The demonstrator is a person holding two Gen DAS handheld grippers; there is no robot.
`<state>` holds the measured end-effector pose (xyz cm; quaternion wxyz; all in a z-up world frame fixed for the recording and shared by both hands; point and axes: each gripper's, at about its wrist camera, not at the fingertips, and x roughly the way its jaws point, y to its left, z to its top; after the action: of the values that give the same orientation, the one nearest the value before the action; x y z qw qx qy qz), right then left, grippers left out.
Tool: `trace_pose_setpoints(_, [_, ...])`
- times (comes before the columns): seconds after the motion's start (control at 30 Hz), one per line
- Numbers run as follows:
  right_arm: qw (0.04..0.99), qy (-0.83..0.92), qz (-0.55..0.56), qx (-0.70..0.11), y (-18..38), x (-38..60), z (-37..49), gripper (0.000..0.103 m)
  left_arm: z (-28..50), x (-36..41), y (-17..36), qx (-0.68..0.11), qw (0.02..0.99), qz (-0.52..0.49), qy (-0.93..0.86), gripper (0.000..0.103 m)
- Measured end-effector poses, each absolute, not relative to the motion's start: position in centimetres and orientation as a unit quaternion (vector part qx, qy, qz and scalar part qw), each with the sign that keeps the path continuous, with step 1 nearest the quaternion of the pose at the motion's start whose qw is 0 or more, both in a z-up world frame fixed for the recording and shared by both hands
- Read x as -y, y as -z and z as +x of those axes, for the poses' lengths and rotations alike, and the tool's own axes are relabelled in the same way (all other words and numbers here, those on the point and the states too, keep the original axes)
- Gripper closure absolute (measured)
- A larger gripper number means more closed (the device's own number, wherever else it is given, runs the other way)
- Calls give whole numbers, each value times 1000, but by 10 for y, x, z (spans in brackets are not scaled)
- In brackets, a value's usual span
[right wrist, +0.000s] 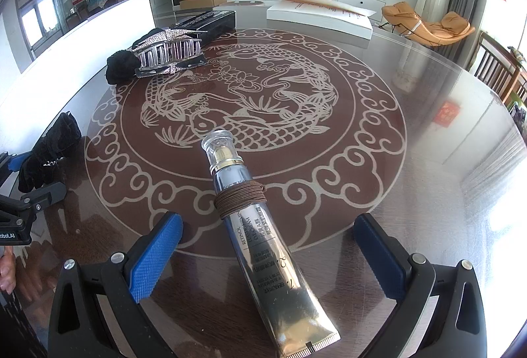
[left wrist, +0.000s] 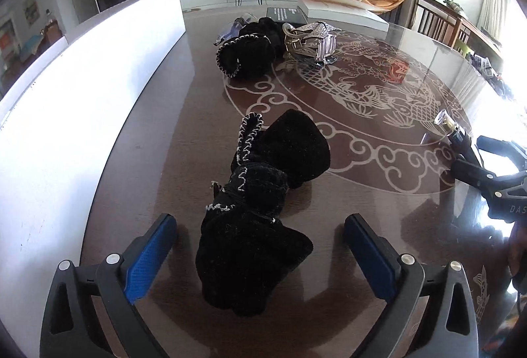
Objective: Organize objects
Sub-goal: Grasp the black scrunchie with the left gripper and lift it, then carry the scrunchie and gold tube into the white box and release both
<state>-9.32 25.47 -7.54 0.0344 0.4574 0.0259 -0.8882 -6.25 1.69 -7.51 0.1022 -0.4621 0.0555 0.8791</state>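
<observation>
Two blue-padded grippers stand wide open over a glossy brown round table with a pale fish motif (right wrist: pixel 263 87). Between the left gripper's (left wrist: pixel 260 255) spread fingers lies a crumpled black velvet scrunchie with silver stitching (left wrist: pixel 260 209), untouched by either pad. The right gripper (right wrist: pixel 268 252), equally released, straddles a metallic eye-cream tube wound with brown cord (right wrist: pixel 263 236) lying flat on the tabletop.
</observation>
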Motion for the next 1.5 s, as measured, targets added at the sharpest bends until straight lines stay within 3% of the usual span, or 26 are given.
trace_pose_setpoints(0.17, [94,856,504,-62,72,-251,-108,0,-63,-12,73,-47,96,-464,-880,0])
trace_pose_setpoints(0.23, [107,849,512,-71,66,-252,-109,16,-62,-12,71,-43,100,-456,-884,1])
trace_pose_setpoints(0.3, [111,849,511,-71,60,-256,-108,72,-58,-12,64,-44,106,-437,-892,50])
trace_pose_setpoints(0.33, [101,849,514,-74,59,-257,-108,77,-58,-12,65,-42,111,-441,-890,71])
trace_pose_setpoints(0.53, [128,865,485,8,43,-255,-85,78,-38,-3,35,-14,119,-388,-914,71])
trace_pose_setpoints(0.7, [188,888,418,27,-12,-207,-72,78,5,40,-16,69,91,-327,-938,71])
trace_pose_setpoints(0.9, [304,887,343,49,-85,-97,-99,78,5,131,-77,98,3,-282,-954,71])
trace_pose_setpoints(1.13, [382,854,349,50,-102,58,-155,78,-57,239,-49,129,-93,-373,-914,71])
trace_pose_setpoints(1.23, [389,835,387,45,-75,111,-176,77,-71,256,-33,132,-115,-405,-898,61])
trace_pose_setpoints(1.27, [392,823,408,49,-63,123,-183,73,-72,257,-28,133,-122,-408,-895,51])
trace_pose_setpoints(1.3, [391,813,428,59,-50,132,-189,62,-71,258,-27,135,-125,-407,-895,44])
trace_pose_setpoints(1.37, [388,804,445,76,-34,136,-192,54,-64,258,-29,134,-135,-388,-902,21])
trace_pose_setpoints(1.43, [387,809,433,84,-30,124,-188,53,-51,258,-33,135,-144,-364,-910,16])
trace_pose_setpoints(1.5, [383,823,413,76,-30,104,-180,35,-38,255,-36,151,-137,-350,-914,16])
